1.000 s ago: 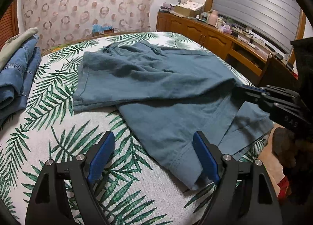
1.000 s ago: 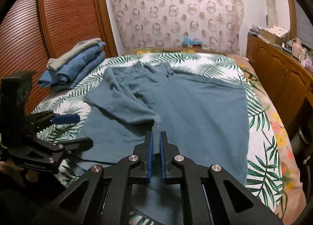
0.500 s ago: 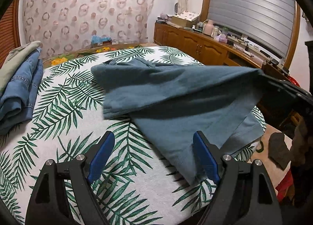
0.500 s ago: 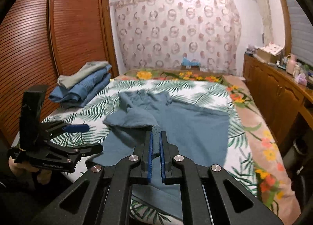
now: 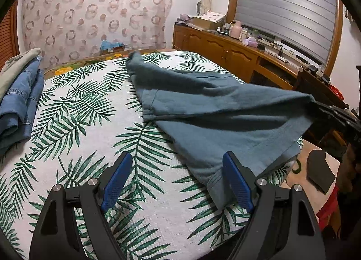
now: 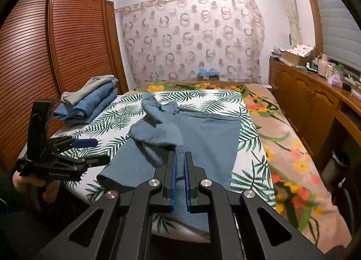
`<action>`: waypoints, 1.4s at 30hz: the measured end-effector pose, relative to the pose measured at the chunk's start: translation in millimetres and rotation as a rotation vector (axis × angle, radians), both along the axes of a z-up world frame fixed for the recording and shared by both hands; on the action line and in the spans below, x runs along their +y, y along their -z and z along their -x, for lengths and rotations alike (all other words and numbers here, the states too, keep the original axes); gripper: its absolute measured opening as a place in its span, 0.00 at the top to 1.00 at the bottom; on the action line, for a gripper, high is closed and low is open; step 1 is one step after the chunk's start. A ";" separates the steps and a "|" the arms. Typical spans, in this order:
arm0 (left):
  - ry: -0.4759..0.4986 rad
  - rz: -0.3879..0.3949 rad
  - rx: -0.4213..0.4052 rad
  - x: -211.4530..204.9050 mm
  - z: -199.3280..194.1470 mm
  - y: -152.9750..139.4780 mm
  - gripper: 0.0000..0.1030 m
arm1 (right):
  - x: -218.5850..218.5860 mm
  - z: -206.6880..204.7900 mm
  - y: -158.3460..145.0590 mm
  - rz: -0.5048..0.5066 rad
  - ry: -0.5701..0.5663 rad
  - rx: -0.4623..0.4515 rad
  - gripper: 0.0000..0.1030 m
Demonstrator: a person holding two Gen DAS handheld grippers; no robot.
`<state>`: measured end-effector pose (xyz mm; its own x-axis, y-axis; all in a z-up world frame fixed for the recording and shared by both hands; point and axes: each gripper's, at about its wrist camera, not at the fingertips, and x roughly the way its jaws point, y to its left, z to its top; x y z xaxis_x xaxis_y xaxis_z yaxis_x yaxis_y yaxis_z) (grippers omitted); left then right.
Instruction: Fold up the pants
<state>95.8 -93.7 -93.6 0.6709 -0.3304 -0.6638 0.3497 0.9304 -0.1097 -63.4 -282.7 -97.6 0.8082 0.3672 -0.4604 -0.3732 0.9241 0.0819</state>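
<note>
Teal-blue pants lie on the palm-leaf bedspread. My right gripper is shut on a bunched edge of the pants and holds one leg lifted and stretched toward the bed's near right side; in the left wrist view it shows at the right edge with the cloth pulled taut. My left gripper hovers open over the near bedspread, its right finger just above the pants' hem with nothing gripped; it appears at the left of the right wrist view.
Folded jeans with a grey garment on top are stacked at the bed's left side. A wooden sideboard with clutter runs along the right wall. A slatted wardrobe stands left; a floral blanket covers the bed's right strip.
My right gripper has pulled back toward the bed's near edge with the pant leg, dragging the pants across the bed and stretching them. The left gripper stayed open and nearly still.
</note>
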 end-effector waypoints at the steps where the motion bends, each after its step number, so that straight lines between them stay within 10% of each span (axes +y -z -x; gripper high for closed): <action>1: 0.000 -0.001 0.000 -0.2 0.2 0.0 0.19 | 0.0 -0.9 -1.7 0.001 0.003 0.004 0.94; 22: 0.011 -0.011 0.075 -4.9 -6.1 16.3 0.19 | -12.5 -7.5 25.7 0.074 0.050 0.154 0.94; 42: -0.006 0.010 0.067 0.6 -6.4 18.1 0.19 | -11.0 -2.1 0.2 0.055 0.057 0.093 0.85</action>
